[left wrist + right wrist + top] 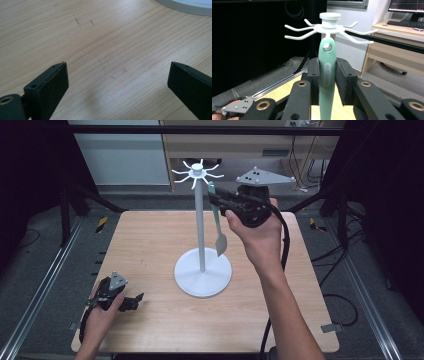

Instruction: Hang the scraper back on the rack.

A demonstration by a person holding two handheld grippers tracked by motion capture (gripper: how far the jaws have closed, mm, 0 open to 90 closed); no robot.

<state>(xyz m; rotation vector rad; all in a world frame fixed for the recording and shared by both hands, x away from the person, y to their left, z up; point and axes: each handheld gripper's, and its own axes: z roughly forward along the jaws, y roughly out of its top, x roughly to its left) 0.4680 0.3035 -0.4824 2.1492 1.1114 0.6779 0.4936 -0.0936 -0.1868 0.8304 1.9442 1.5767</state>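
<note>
A white hook stand [200, 225] rises from a round base [202, 275] at the middle of the wooden table [145, 240]. My right gripper [216, 199] is held high beside the stand's top, shut on the handle of a pale green spatula [219, 232] that hangs blade down. In the right gripper view the pads [314, 75] clamp the spatula handle [327, 67], and its hole sits right at a prong under the stand's hook crown [329, 23]. My left gripper [136, 300] rests low at the table's front left, open, with bare wood between its jaws [117, 77].
The stand's base edge [185, 5] shows at the top right of the left gripper view. Black frame rails run along both sides of the table. A desk with a keyboard [407, 23] stands beyond the table.
</note>
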